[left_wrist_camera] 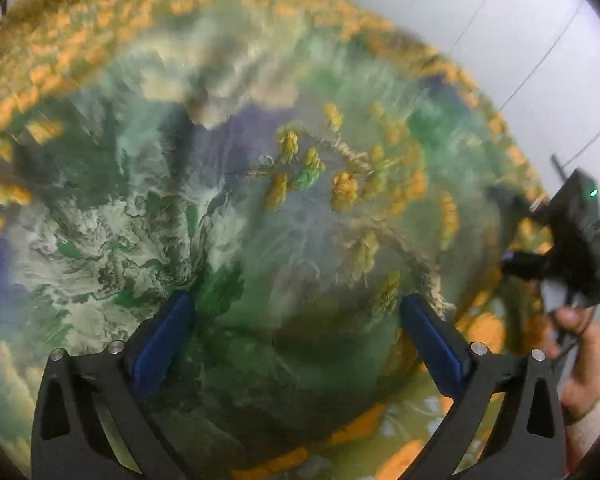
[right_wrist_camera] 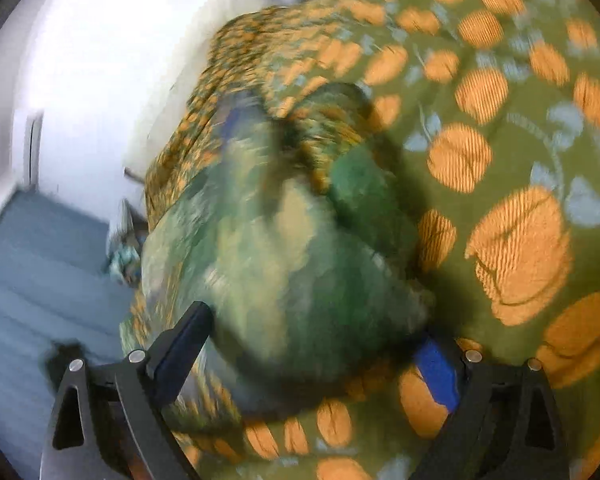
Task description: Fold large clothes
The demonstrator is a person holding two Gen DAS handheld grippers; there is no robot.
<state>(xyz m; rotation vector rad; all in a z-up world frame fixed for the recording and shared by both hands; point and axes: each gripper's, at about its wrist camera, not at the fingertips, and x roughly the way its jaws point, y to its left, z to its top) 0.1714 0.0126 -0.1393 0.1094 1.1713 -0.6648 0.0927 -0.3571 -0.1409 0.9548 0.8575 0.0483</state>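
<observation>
Nearest the left wrist lens: left gripper (left_wrist_camera: 298, 320), blue pads spread wide, nothing pinched, green cloth lying between and beneath. Same on the other side: right gripper (right_wrist_camera: 316, 344) gaping, a mound of fabric bulging between its jaws; whether the pads press on it cannot be told through the blur.

Large green-and-blue garment (left_wrist_camera: 228, 208), yellow tufts (left_wrist_camera: 344, 190) and a frayed trim on top, spread and bunched over an orange-flowered olive bedspread (right_wrist_camera: 516, 240). Soft, limp, light by the look; bound to sag and slide, so best taken at a hem or corner, 1 in each tool.

At far right in the left view, a hand (left_wrist_camera: 580, 344) holding the other black tool. Beyond: white wall (right_wrist_camera: 84, 60), blue-grey floor (right_wrist_camera: 40, 260). Only the garment's own folds obstruct.
</observation>
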